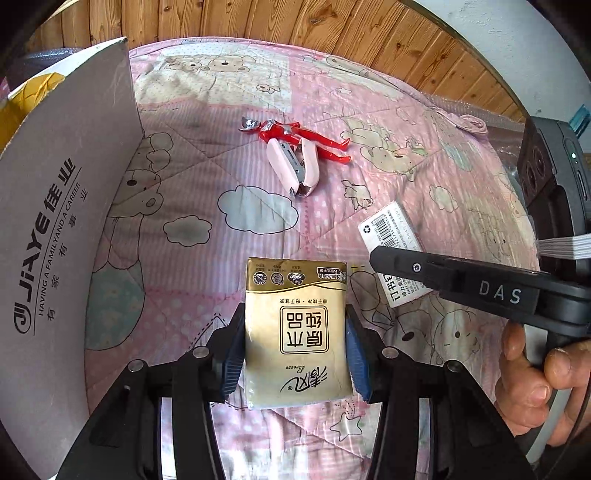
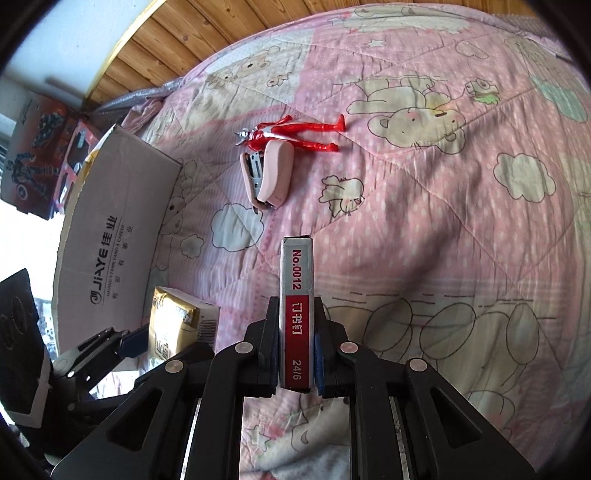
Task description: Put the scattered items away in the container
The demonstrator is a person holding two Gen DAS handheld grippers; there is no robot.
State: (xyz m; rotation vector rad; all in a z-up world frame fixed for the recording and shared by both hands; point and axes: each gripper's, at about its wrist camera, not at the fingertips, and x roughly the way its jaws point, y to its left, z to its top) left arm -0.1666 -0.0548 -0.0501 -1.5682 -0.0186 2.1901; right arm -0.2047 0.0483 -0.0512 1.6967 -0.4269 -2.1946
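- Black arms of the left claw (image 1: 295, 354) sit closest to the camera, and its blue pads squeeze a gold tissue pack (image 1: 297, 332) from both sides.
- Right claw (image 2: 295, 354) is shut tight on a thin staple box (image 2: 296, 314), which stands on its edge between the pads.
- Both claws hang over a bed with a pink quilt (image 2: 424, 229) that has bears and clouds on it.
- Wood boards (image 1: 258, 18) run along the wall behind the bed.
- A big grey cardboard box (image 1: 55, 229), the container, stands on the quilt just left of the tissue pack.
- A red toy figure (image 1: 295, 134) lies in the middle of the quilt, well away from both claws.
- A pink stapler (image 1: 295, 166) lies open, touching the toy.
- A person's hand (image 1: 535, 384) holds the right claw's handle.
- Nothing lies on the quilt between the claws and the cardboard box.
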